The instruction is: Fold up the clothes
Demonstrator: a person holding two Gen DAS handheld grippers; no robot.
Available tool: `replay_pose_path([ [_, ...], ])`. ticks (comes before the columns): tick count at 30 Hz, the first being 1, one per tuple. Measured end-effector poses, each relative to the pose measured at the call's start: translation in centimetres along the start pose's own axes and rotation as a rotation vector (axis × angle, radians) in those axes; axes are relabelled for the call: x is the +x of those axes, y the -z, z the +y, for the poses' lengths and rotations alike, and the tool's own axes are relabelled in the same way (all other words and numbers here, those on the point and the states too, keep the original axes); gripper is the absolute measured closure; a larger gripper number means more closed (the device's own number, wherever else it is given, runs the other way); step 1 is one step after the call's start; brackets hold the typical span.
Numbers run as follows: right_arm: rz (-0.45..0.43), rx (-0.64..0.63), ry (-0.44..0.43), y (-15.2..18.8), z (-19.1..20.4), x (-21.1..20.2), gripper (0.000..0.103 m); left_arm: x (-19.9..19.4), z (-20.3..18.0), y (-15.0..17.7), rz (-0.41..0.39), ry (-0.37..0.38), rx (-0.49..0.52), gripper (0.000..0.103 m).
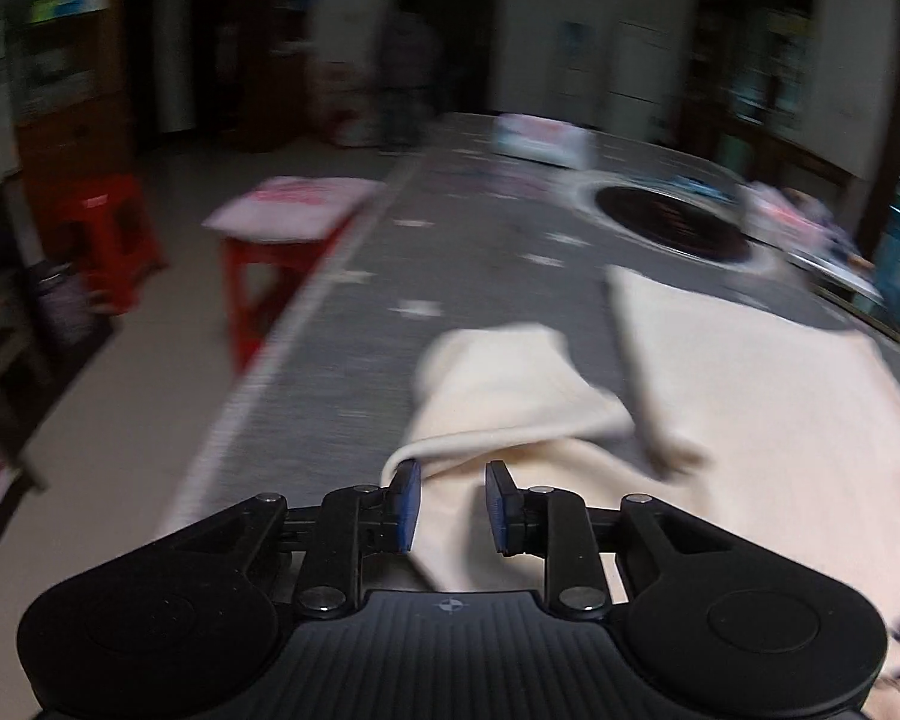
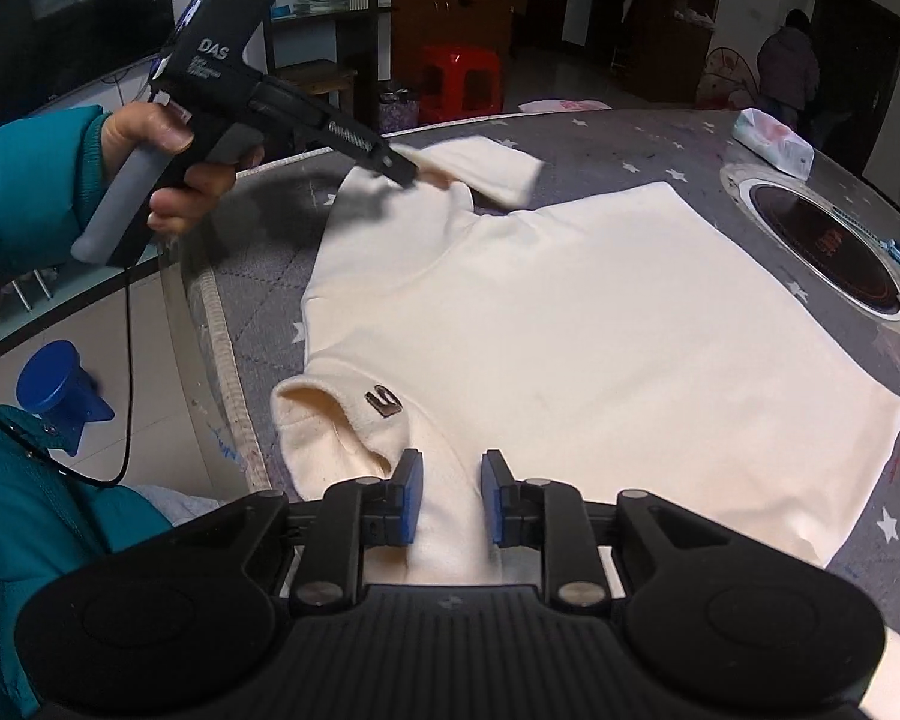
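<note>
A cream sweater [image 2: 570,324] lies flat on a grey star-patterned table [image 2: 660,162], collar [image 2: 330,414] near the front left edge. My left gripper [image 1: 452,504] is over the sweater's far-left sleeve [image 1: 510,384], jaws apart with cloth between them; the view is blurred by motion. In the right wrist view the left gripper [image 2: 411,171] is at the far sleeve cuff [image 2: 486,171], which is lifted off the table. My right gripper [image 2: 450,495] is open, low over the sweater's near sleeve beside the collar, with cloth between the pads.
A round dark induction hob [image 2: 822,246] is set in the table at the right. A white plastic bag [image 2: 771,138] lies at the far edge. Red stools [image 1: 270,264] stand on the floor left of the table. A person [image 2: 786,72] stands in the background.
</note>
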State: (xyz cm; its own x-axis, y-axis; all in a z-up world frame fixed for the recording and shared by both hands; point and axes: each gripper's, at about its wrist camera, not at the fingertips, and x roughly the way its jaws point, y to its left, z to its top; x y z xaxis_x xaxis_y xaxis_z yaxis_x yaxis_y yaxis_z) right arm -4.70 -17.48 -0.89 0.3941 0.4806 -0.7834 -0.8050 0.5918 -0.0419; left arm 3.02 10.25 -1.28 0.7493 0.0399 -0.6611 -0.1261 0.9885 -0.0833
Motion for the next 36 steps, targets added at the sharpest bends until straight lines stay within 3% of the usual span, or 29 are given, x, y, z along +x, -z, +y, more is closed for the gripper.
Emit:
replay_pose_path([
  [2, 0.000, -0.001, 0.001, 0.0, 0.0, 0.0, 0.082, -0.3, 1.7, -0.3, -0.009, -0.040, -0.080, 0.075],
  [4, 0.001, 0.001, -0.002, 0.0, 0.0, 0.0, 0.082, -0.7, 3.0, -0.5, -0.027, -0.101, -0.116, 0.062],
  [7, 0.002, 0.002, -0.002, 0.0, -0.1, 0.0, 0.081, -1.1, 4.5, -0.8, -0.029, -0.130, -0.154, 0.062],
  [15, 0.002, 0.003, 0.014, 0.0, 0.0, 0.0, 0.076, -3.7, 2.9, -1.4, -0.116, -0.148, -0.125, 0.057],
  [20, 0.002, 0.000, 0.018, 0.0, 0.1, 0.0, 0.076, -3.6, -0.3, -0.8, -0.094, 0.023, 0.003, 0.057],
  [25, 0.001, 0.006, 0.018, 0.1, -0.1, 0.0, 0.074, -1.3, -2.7, 0.5, 0.018, 0.163, 0.109, 0.057],
  [29, 0.001, 0.006, 0.019, 0.1, -0.1, -0.1, 0.074, 0.2, -2.9, 0.6, 0.026, 0.133, 0.124, 0.058],
  [32, 0.001, 0.008, 0.018, 0.2, -0.1, -0.1, 0.074, 0.8, -1.9, -0.2, -0.009, 0.057, 0.092, 0.057],
  [36, 0.001, 0.009, 0.018, 0.2, -0.1, -0.1, 0.074, 1.3, 1.5, -1.2, -0.016, -0.047, -0.054, 0.057],
])
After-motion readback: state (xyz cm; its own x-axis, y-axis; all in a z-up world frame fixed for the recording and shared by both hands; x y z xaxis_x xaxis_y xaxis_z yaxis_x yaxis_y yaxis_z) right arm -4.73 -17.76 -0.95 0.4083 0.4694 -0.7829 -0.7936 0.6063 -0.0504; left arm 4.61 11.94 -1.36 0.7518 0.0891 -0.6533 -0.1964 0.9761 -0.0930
